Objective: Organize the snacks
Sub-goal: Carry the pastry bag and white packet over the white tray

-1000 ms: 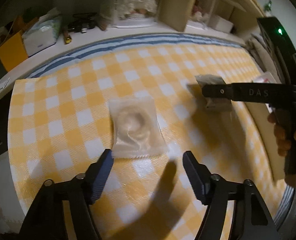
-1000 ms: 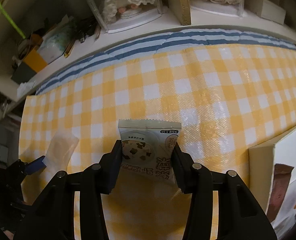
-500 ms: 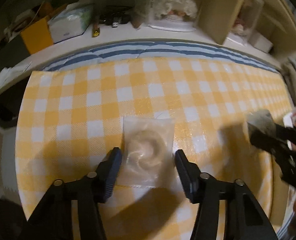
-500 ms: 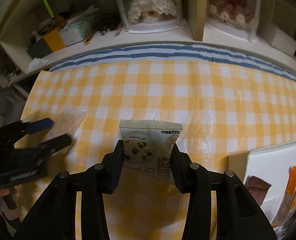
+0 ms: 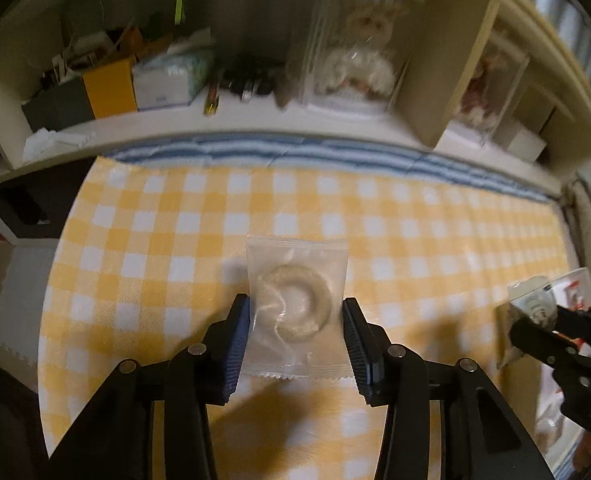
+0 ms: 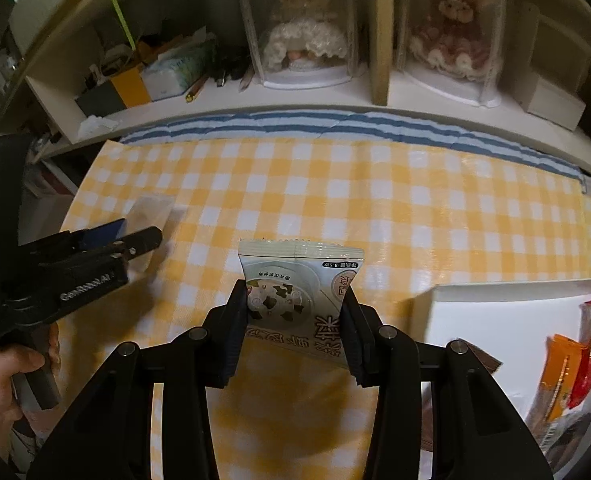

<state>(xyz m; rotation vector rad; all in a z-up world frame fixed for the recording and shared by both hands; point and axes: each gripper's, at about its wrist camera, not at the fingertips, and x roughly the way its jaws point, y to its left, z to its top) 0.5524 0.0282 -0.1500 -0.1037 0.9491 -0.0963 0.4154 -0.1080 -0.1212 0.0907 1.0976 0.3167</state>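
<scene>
My left gripper (image 5: pixel 295 332) is shut on a clear packet holding a pale ring-shaped snack (image 5: pixel 295 304) and holds it above the yellow checked tablecloth (image 5: pixel 155 248). My right gripper (image 6: pixel 295 320) is shut on a grey-green printed snack packet (image 6: pixel 295 292), also lifted off the cloth. The right gripper with its packet shows at the right edge of the left wrist view (image 5: pixel 535 316). The left gripper with the clear packet shows at the left of the right wrist view (image 6: pixel 135 236).
A white box (image 6: pixel 495 320) with several snack packets (image 6: pixel 575 364) in it sits at the right on the cloth. A shelf (image 6: pixel 295 92) behind holds doll cases, a tissue box and small items.
My left gripper closed on the clear ring packet and lifted it off the cloth. My right gripper rose higher with its packet, and the white box came into fuller view.
</scene>
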